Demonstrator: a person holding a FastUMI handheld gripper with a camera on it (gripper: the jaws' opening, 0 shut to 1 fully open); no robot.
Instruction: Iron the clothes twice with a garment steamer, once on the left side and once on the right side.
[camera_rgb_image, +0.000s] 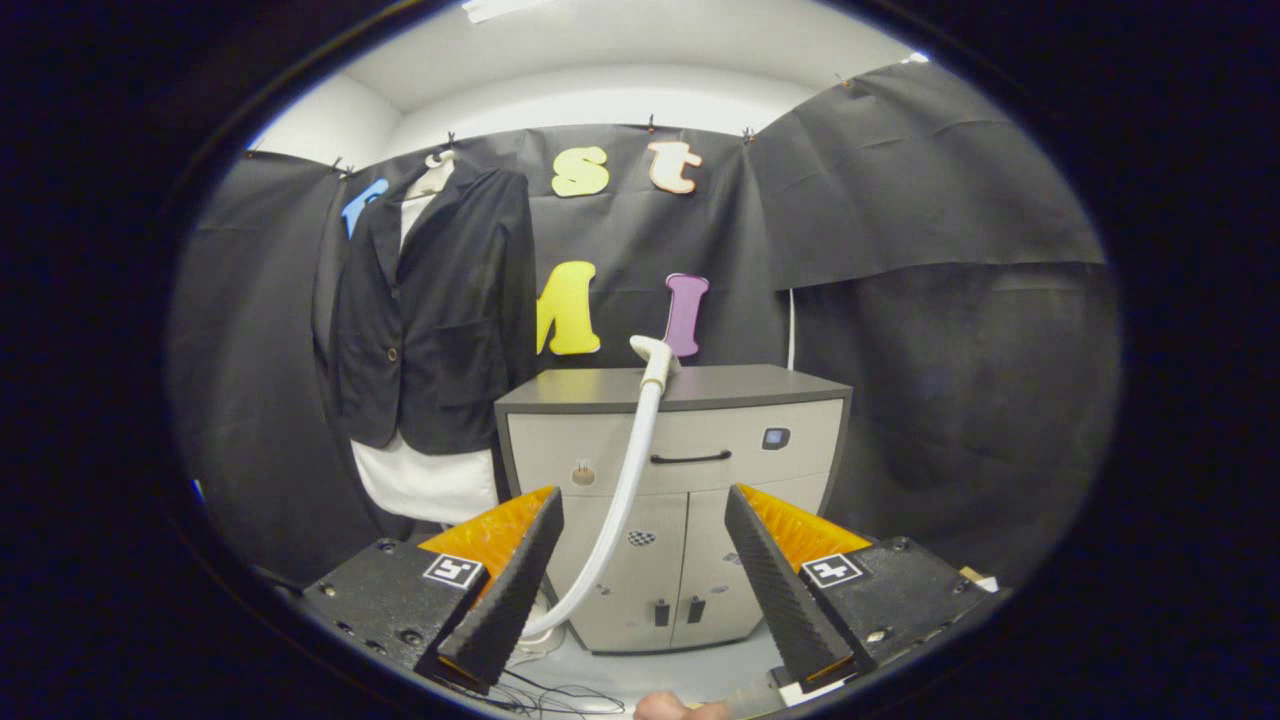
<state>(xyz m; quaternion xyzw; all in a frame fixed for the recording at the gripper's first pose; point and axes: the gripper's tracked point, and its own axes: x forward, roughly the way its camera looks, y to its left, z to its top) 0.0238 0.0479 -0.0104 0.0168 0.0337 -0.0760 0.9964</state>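
gripper (645, 570): hanging wide open at the bottom of the frame, gripping nothing
white steamer head with pale hose (655, 362): sitting mid-frame on the grey cabinet (760, 385)
black blazer over white shirt (435, 320): hanging upper left – well beyond the fingers

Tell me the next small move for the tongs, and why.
Probably move forward toward the steamer head resting on the cabinet, keeping the tongs open. Their fingers stand wide apart with nothing between them, the steamer head lies well beyond them with its hose trailing down, and the black jacket hangs untouched beside the cabinet.
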